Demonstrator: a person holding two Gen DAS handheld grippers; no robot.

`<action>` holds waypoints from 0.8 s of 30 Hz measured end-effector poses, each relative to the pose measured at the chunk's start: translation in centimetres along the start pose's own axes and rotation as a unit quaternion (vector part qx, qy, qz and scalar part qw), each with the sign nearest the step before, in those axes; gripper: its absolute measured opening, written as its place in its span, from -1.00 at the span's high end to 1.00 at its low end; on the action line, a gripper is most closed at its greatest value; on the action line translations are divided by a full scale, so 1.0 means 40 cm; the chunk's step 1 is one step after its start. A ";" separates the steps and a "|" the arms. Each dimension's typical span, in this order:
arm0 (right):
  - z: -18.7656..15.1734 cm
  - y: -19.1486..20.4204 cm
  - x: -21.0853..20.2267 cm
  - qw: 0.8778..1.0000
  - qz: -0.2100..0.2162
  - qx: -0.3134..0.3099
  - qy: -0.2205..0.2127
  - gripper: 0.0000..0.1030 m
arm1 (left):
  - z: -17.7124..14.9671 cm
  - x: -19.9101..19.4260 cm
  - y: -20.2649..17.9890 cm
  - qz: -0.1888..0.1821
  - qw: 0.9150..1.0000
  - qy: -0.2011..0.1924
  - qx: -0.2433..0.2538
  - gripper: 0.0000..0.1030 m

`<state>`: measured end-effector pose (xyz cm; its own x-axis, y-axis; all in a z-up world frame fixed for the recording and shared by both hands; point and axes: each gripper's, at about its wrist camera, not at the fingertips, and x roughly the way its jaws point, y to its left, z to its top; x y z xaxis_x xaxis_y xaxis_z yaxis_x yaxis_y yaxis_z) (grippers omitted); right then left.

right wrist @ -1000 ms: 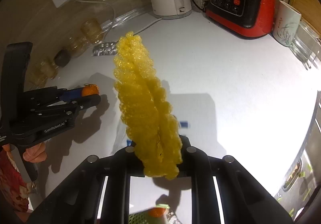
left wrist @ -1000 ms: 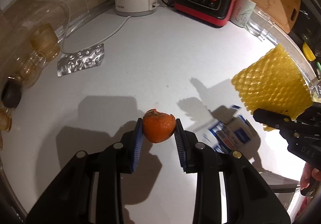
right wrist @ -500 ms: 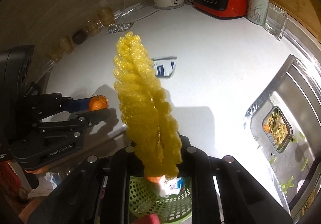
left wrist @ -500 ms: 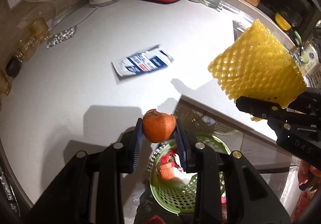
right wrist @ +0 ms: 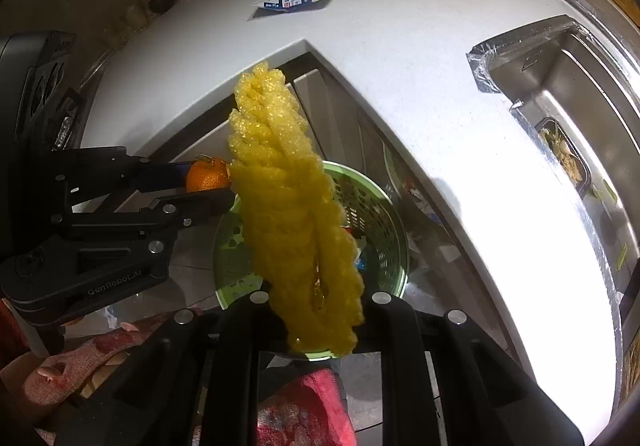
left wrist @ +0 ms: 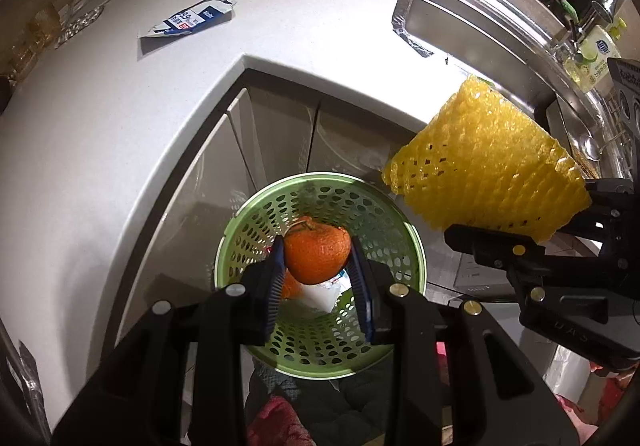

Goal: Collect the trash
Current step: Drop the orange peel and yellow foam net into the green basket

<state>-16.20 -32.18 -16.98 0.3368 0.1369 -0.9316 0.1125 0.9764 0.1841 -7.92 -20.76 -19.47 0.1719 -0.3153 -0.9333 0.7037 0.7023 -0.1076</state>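
Observation:
My left gripper [left wrist: 318, 260] is shut on an orange peel [left wrist: 317, 254], held right over the round green perforated bin [left wrist: 384, 226] on the floor below the counter corner. The bin holds another orange scrap and white wrappers. My right gripper [right wrist: 320, 310] is shut on a yellow foam fruit net [right wrist: 288, 206], which stands up from the jaws above the same green bin [right wrist: 376, 214]. In the right wrist view the left gripper [right wrist: 208, 186] with the orange peel [right wrist: 208, 176] hangs just left of the net. A blue-and-white wrapper [left wrist: 192, 20] lies on the white counter [left wrist: 100, 106].
The white counter [right wrist: 440, 66] wraps round the corner above grey cabinet doors [left wrist: 280, 134]. A steel sink [right wrist: 568, 86] with a food tray sits right. Kettle, red appliance, cup and glass stand at the back. A person's hand [right wrist: 52, 370] and red slippers show below.
Both grippers have swung back off the countertop and slightly down, from over the white surface to above the green bin. The peel and the foam net stay gripped; the wrapper is now far behind.

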 end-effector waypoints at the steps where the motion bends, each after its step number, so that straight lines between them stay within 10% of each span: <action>1: -0.007 -0.002 0.000 1.000 0.000 -0.002 0.001 0.67 | -0.005 0.001 -0.005 0.000 1.000 0.001 -0.002 0.41; 12: -0.029 -0.024 -0.005 1.000 -0.004 -0.007 0.006 0.67 | -0.046 0.072 -0.034 0.003 0.999 0.042 -0.011 0.36; 17: -0.026 -0.027 -0.001 1.000 -0.002 -0.009 0.008 0.67 | -0.058 0.087 -0.034 -0.001 0.999 0.050 -0.020 -0.28; 24: -0.021 -0.023 0.005 1.000 0.000 -0.009 0.008 0.67 | -0.041 0.067 -0.018 0.008 0.999 0.038 -0.026 -0.45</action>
<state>-17.03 -32.91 -17.60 0.3214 0.1390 -0.9367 0.0956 0.9793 0.1782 -9.09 -21.05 -22.45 0.1281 -0.2553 -0.9583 0.6648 0.7392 -0.1080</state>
